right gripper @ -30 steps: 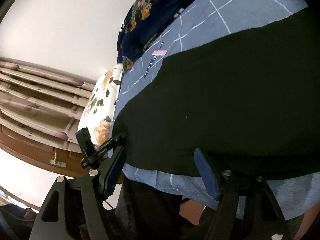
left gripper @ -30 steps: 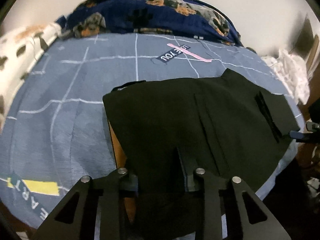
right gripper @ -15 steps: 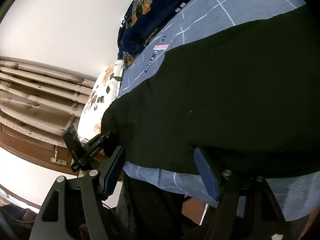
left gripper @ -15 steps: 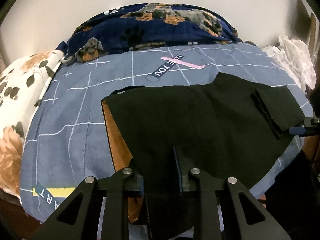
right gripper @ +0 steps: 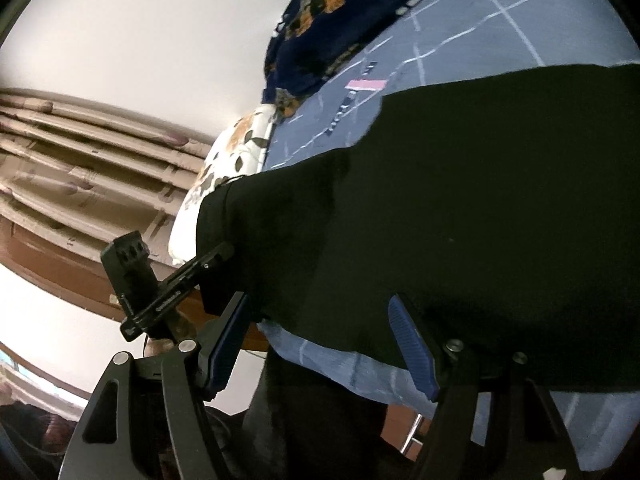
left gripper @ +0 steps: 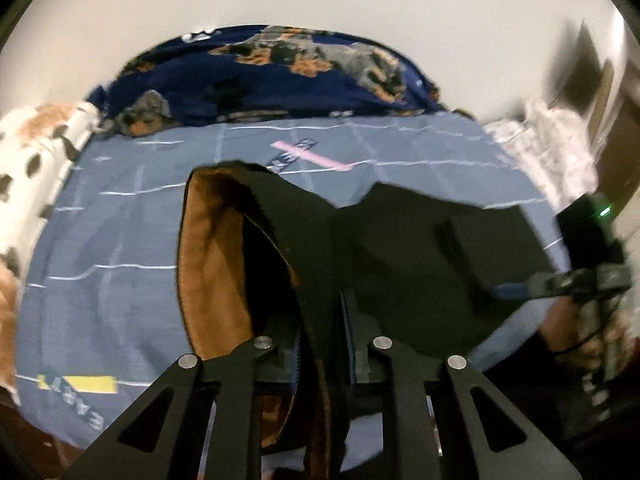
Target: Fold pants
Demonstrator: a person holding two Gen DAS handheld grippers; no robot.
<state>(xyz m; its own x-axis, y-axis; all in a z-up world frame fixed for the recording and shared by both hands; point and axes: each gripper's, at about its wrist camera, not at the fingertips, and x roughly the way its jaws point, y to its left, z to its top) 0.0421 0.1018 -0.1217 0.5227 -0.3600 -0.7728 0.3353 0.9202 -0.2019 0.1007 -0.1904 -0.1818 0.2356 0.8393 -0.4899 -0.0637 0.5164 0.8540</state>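
Observation:
Black pants (left gripper: 420,248) with a brown fleece lining (left gripper: 212,264) lie on the blue bed sheet (left gripper: 100,240). My left gripper (left gripper: 322,328) is shut on a bunched fold of their near edge and holds it up off the bed, so the lining gapes on the left. Beside the pants' right edge is my right gripper (left gripper: 516,290), held by a hand (left gripper: 580,340). In the right wrist view my right gripper (right gripper: 320,344) is open, its blue pads (right gripper: 412,348) spread around the pants' edge (right gripper: 440,220) without pressing. The left gripper (right gripper: 216,254) meets the fabric at that view's left.
A navy dog-print blanket (left gripper: 280,76) lies along the far side of the bed against the wall. On the left is a floral pillow (left gripper: 36,152), and white cloth (left gripper: 552,148) is piled at the right. Curtains (right gripper: 80,152) hang beyond the pillow.
The left gripper has risen with the pants' edge pinched tighter, lifting the fabric and exposing more brown lining. The right gripper has shifted sideways, closer in the left view, its fingers still spread.

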